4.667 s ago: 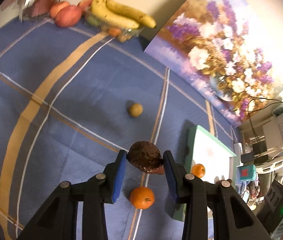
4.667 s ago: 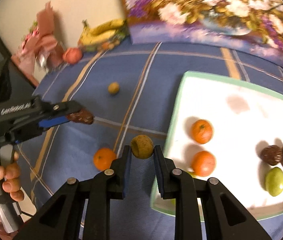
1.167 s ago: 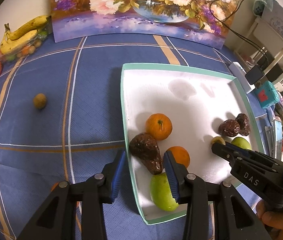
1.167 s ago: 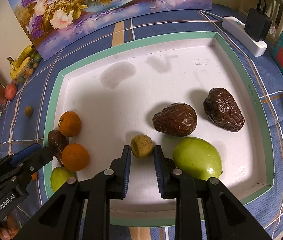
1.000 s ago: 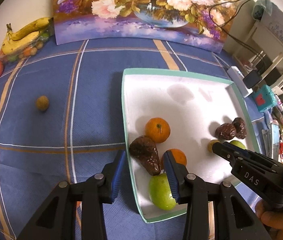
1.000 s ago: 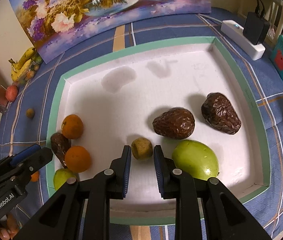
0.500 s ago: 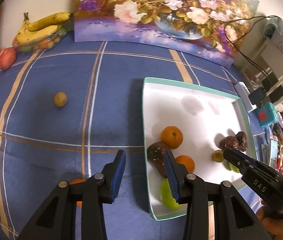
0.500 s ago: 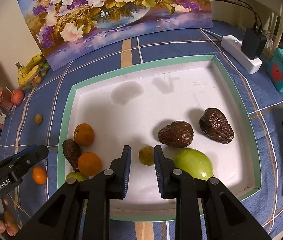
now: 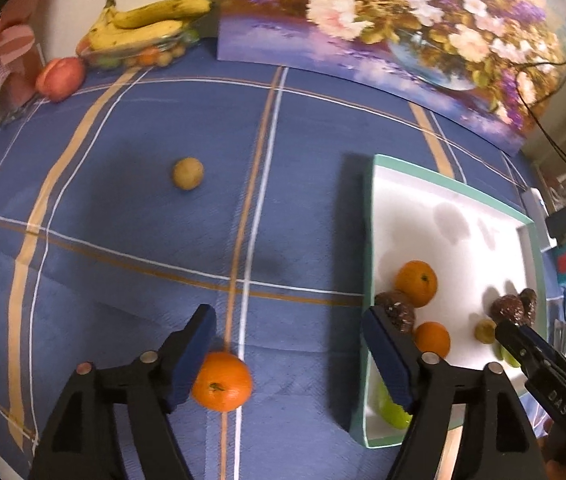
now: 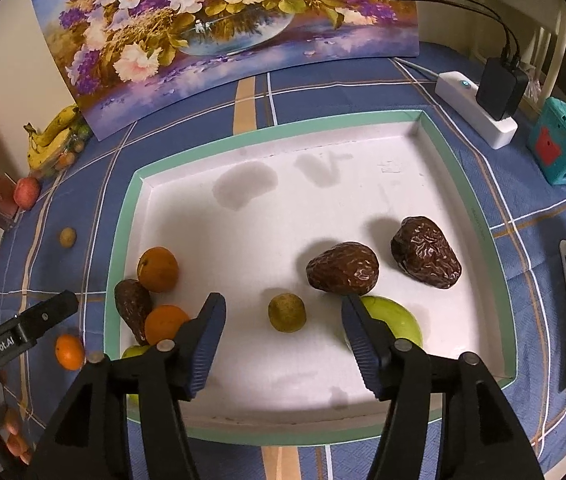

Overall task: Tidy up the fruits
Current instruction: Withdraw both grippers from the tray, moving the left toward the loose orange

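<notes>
Jaws of the left gripper [image 9: 287, 344] had just been opening and stood released, nothing between them; it hung over the cloth [image 9: 131, 216], seemingly to fetch the stray orange [image 9: 222, 381] beside its left pad, at seven o'clock. A small fruit [image 9: 187, 173] lay loose at eleven o'clock. The tray [image 9: 369, 240] sat at three o'clock.

From the right wrist, the right gripper [image 10: 283, 340] had likewise just been spreading, letting go; its round fruit [image 10: 287, 313] rested free on the tray floor between the pads, touching neither, set by the brown fruit [image 10: 343, 268] at one o'clock.
</notes>
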